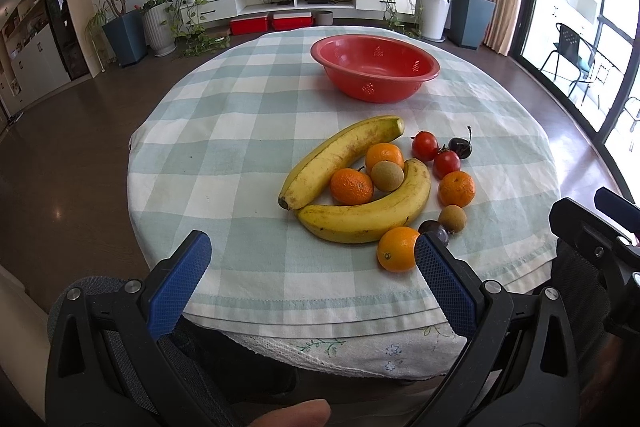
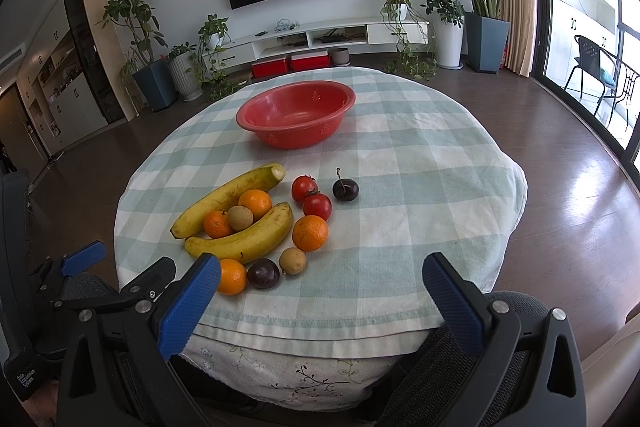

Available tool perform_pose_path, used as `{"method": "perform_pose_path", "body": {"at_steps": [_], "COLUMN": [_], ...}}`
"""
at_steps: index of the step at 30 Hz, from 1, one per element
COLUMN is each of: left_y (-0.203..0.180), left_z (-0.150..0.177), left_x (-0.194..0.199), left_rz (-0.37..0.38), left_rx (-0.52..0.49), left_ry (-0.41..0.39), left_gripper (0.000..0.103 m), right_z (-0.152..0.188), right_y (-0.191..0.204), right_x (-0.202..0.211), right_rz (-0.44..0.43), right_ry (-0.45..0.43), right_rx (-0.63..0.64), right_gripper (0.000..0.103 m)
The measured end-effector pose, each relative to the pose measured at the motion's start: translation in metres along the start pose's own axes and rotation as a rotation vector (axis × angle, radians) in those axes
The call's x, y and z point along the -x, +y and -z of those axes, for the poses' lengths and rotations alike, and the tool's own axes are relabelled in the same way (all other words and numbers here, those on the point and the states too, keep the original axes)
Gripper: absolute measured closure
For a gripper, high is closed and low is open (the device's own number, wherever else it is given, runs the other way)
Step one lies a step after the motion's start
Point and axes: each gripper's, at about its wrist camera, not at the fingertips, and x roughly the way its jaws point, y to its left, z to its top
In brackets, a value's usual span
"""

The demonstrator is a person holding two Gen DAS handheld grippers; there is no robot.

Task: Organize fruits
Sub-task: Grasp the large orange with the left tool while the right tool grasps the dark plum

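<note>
Both tools hang at the near edge of the round table with its green-and-white checked cloth (image 2: 400, 187), and nothing is picked up. The left gripper (image 1: 312, 255) has its blue-padded jaws spread wide and empty, low and level, aimed across the table. The right gripper (image 2: 320, 275) is the same: jaws wide apart, holding nothing, pointed at the cloth's near hem.

Just ahead lies the pile: a smooth round orange (image 2: 230, 277) nearest, beside it a dark purple plum (image 2: 263, 273) and a small tan longan (image 2: 293, 261). Behind them a curved yellow banana (image 2: 244, 241) cradles two bumpy mandarins and another longan, a second banana (image 2: 224, 201) touching at the back. Two red cherry tomatoes (image 2: 310, 197) and a dark stemmed cherry (image 2: 345, 189) sit to the right.

Farthest back, well apart from the pile, sits the red perforated plastic bowl (image 2: 296, 113), empty.

The risk, I'd judge: the fruits are packed touching, so a wide jaw reaching for one may nudge a round neighbour rolling toward the table edge. The tomatoes and cherry could also bruise under a hard squeeze.
</note>
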Motion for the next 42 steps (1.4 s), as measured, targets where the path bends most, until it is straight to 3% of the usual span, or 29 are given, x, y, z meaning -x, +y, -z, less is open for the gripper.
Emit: {"method": "perform_pose_path", "body": {"at_steps": [5, 7, 9, 11, 13, 18, 23, 27, 29, 31, 34, 37, 42], "left_y": [0.033, 0.044, 0.049, 0.047, 0.048, 0.056, 0.046, 0.018, 0.006, -0.002, -0.013, -0.023, -0.028], "left_z": [-0.012, -0.019, -0.022, -0.018, -0.011, -0.028, -0.059, -0.046, -0.030, -0.014, 0.005, 0.014, 0.014], "left_x": [0.002, -0.002, -0.016, -0.035, -0.047, -0.063, -0.057, -0.050, -0.047, -0.046, -0.048, -0.056, -0.072], "left_rz": [0.054, 0.216, 0.334, 0.287, 0.274, 0.312, 0.360, 0.407, 0.425, 0.452, 0.447, 0.417, 0.427], "left_rx": [-0.007, -0.043, -0.070, -0.077, -0.075, -0.077, -0.160, -0.256, -0.272, -0.264, -0.271, -0.295, -0.278], "left_ry": [-0.077, -0.094, -0.011, 0.118, 0.171, 0.159, 0.126, 0.125, 0.115, 0.128, 0.135, 0.148, 0.175], "left_gripper": [0.000, 0.000, 0.000, 0.000, 0.000, 0.000, 0.000, 0.001, 0.005, 0.023, 0.040, 0.041, 0.041], "right_z": [0.003, 0.002, 0.001, 0.003, 0.001, 0.002, -0.001, -0.004, -0.003, -0.003, -0.002, 0.001, 0.005], "right_y": [-0.002, -0.009, -0.012, -0.011, -0.007, -0.010, -0.013, -0.010, -0.007, -0.009, -0.016, -0.016, -0.011], "right_x": [-0.001, -0.004, -0.002, -0.006, -0.012, -0.027, -0.034, -0.042, -0.046, -0.050, -0.057, -0.064, -0.070], "right_rz": [-0.030, -0.050, -0.088, -0.127, -0.143, -0.175, -0.190, -0.228, -0.207, -0.184, -0.173, -0.171, -0.185], "right_ry": [-0.009, -0.018, -0.029, -0.037, -0.039, 0.008, 0.030, 0.088, 0.107, 0.120, 0.149, 0.177, 0.197], "right_rx": [-0.028, -0.038, -0.049, -0.048, -0.040, -0.070, -0.083, -0.028, 0.014, 0.034, 0.018, 0.023, 0.047], "right_gripper": [0.000, 0.000, 0.000, 0.000, 0.000, 0.002, 0.004, 0.004, 0.004, 0.007, 0.012, 0.018, 0.027]}}
